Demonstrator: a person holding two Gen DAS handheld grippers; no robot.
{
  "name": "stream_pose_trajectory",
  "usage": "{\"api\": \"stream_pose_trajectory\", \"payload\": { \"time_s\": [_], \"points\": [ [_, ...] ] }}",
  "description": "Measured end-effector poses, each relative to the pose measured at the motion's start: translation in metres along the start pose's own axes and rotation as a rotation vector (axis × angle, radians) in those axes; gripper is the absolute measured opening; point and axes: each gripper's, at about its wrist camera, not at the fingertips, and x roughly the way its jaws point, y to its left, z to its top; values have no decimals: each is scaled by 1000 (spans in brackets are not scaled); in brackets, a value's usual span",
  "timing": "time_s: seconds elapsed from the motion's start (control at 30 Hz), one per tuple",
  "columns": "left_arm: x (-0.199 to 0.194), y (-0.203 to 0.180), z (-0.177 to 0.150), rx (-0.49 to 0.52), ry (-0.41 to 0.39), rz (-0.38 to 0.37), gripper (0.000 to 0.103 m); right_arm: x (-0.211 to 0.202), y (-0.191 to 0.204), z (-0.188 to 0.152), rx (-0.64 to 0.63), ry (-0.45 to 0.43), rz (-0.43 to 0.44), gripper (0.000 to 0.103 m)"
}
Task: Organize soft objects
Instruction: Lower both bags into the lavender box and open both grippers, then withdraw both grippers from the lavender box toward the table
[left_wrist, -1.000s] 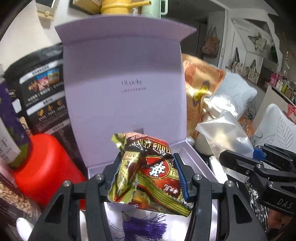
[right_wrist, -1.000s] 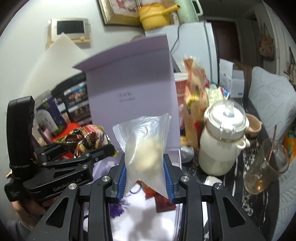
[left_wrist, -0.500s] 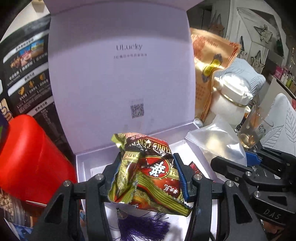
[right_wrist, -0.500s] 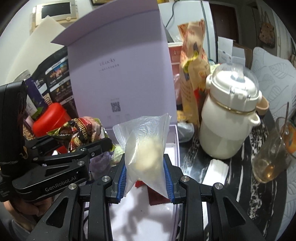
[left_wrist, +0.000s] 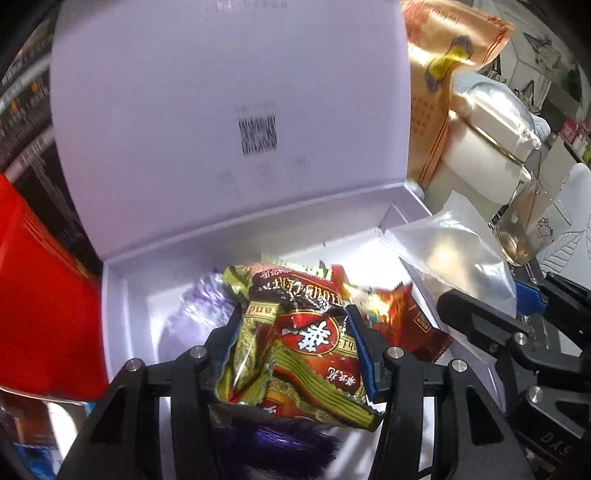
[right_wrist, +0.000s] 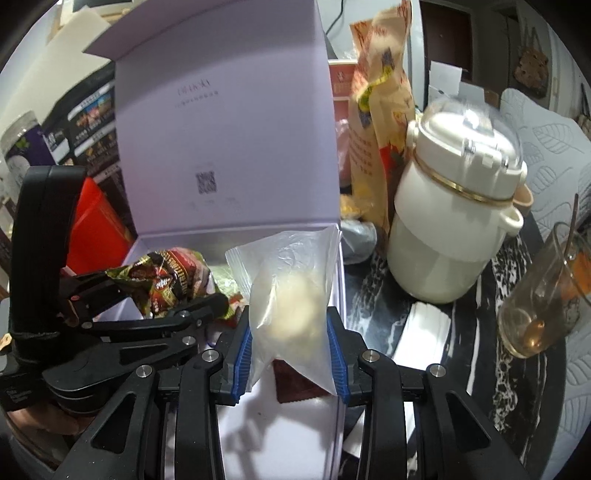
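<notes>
**Both packets brought down over the open box**

A crinkled snack packet (left_wrist: 303, 343) is pinched between the blue pads of the left gripper (left_wrist: 295, 350), and a clear bag (right_wrist: 291, 295) with a pale lump inside is pinched between the pads of the right gripper (right_wrist: 290, 336). Neither pair of fingers is spread; both are pressed onto their loads.

Compared with a second ago, the box (left_wrist: 122, 295) is seen much closer and lower in both views: its raised lid fills the upper frame, and its white floor is now spread beneath both grippers. The snack packet is held over the left half of the box, just above a purple tassel (left_wrist: 280, 443) and a red sachet (left_wrist: 410, 321) already lying inside. The clear bag is held over the right wall of the box, partly inside it.

The carry is judged nearly finished; release into the box appears to be the step at hand. The clear bag may need shifting inward first, since it could be dropped across the wall. Right of the box, a white jar (right_wrist: 458, 221) and a glass (right_wrist: 543, 302) are left untouched.
</notes>
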Motion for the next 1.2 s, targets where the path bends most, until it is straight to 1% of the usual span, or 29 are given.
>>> {"api": "stream_pose_trajectory", "payload": {
  "time_s": [0.13,0.2,0.37,0.43,0.5,0.63,0.73,0.83,0.9,0.97,1.2],
  "points": [
    [-3,-2,-1,12,-18,14,50,8,-1,0,3,19,-6,38],
    [-1,-4,-2,10,-13,33,50,12,-1,-1,7,30,-10,38],
    [-1,-2,0,-20,-8,8,50,13,-1,-1,15,39,-5,39],
    [-3,2,-1,-43,-20,-6,50,12,-2,-1,18,41,3,41],
    [-13,11,-2,-56,-52,-12,50,11,-2,-1,22,41,11,44],
    [-32,10,1,-51,-115,15,50,1,1,1,14,20,8,53],
    [-42,7,1,-40,-139,39,52,-7,4,2,8,1,6,53],
    [-51,5,1,-35,-157,62,55,-14,7,4,-4,-16,3,57],
    [-54,6,0,-34,-157,62,55,-18,8,4,-11,-20,6,57],
    [-55,5,-2,-43,-152,68,55,-20,9,5,-19,-21,8,61],
    [-75,12,-2,-65,-167,87,55,-32,16,8,-18,-51,13,61]
  ]
}}
